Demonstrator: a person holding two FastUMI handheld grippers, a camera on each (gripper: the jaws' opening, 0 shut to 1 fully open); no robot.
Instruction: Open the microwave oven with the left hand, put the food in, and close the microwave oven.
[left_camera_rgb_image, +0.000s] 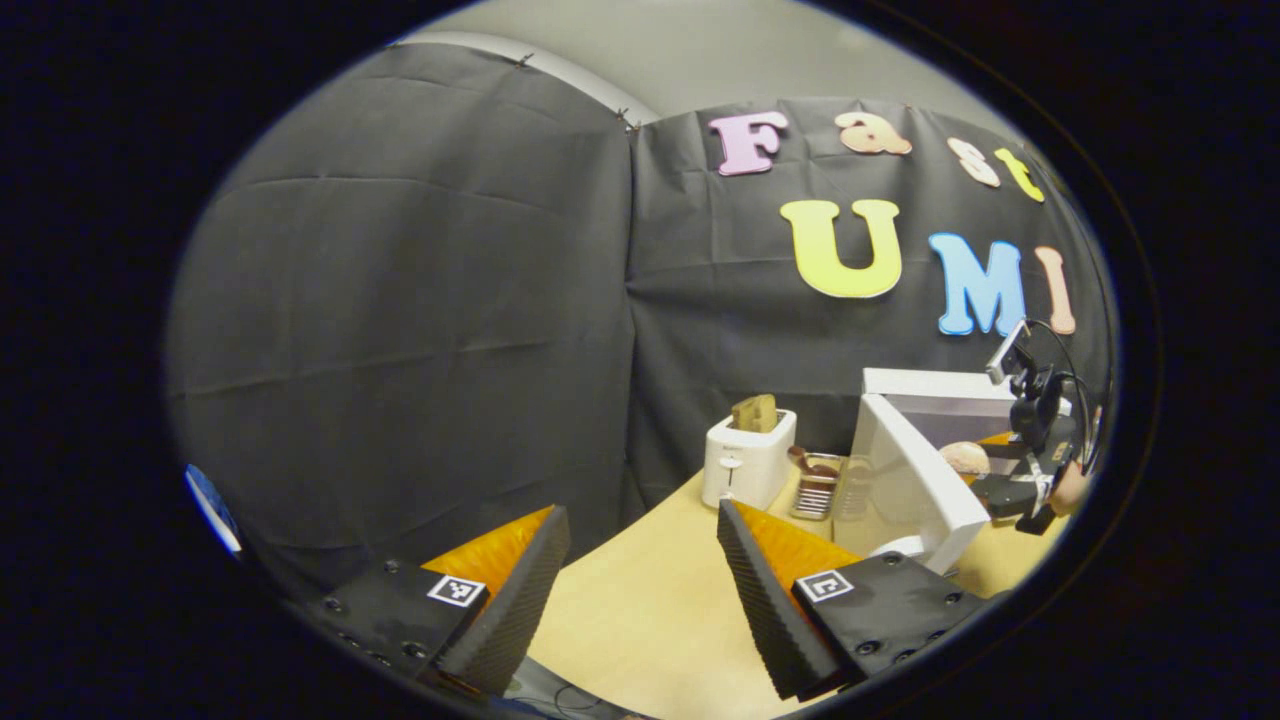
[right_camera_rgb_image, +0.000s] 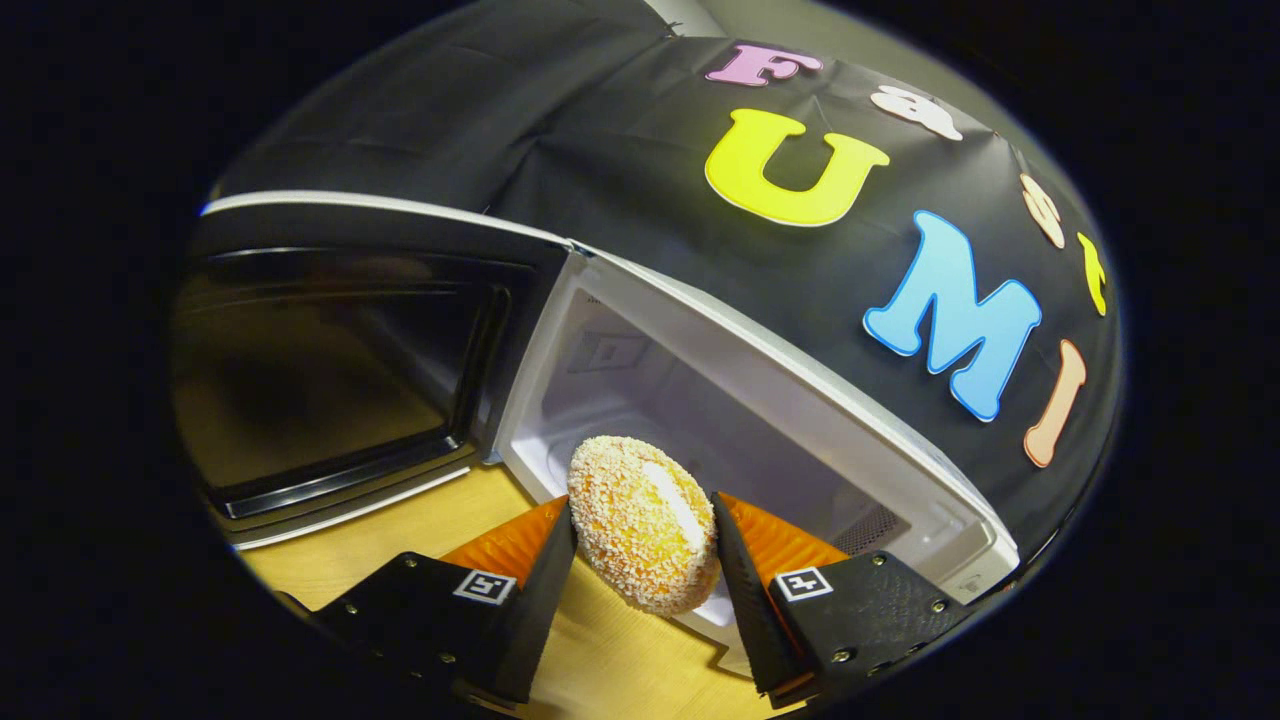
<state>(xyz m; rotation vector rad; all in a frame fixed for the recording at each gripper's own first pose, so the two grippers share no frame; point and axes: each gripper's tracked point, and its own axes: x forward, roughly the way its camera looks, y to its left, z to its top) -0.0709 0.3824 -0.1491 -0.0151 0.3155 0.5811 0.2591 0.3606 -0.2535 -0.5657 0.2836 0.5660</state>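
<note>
A white microwave (right_camera_rgb_image: 800, 380) stands with its dark-windowed door (right_camera_rgb_image: 340, 350) swung wide open to the left, white cavity (right_camera_rgb_image: 640, 390) exposed. My right gripper (right_camera_rgb_image: 643, 530) is shut on a round crumb-coated bun (right_camera_rgb_image: 645, 520), held on edge just in front of the cavity's mouth. In the left gripper view, the microwave (left_camera_rgb_image: 940, 395) sits at the far right with its door (left_camera_rgb_image: 920, 480) open, and the right gripper (left_camera_rgb_image: 1030, 470) holds the bun (left_camera_rgb_image: 965, 457) at the opening. My left gripper (left_camera_rgb_image: 643, 530) is open over the wooden table (left_camera_rgb_image: 650, 600), well left of the microwave, with nothing between its fingers.
A white toaster (left_camera_rgb_image: 747, 460) with a slice of bread (left_camera_rgb_image: 754, 412) in its slot stands at the table's back, left of the microwave. A small metal basket (left_camera_rgb_image: 817, 485) with brown items sits between them. Black cloth walls close the booth behind.
</note>
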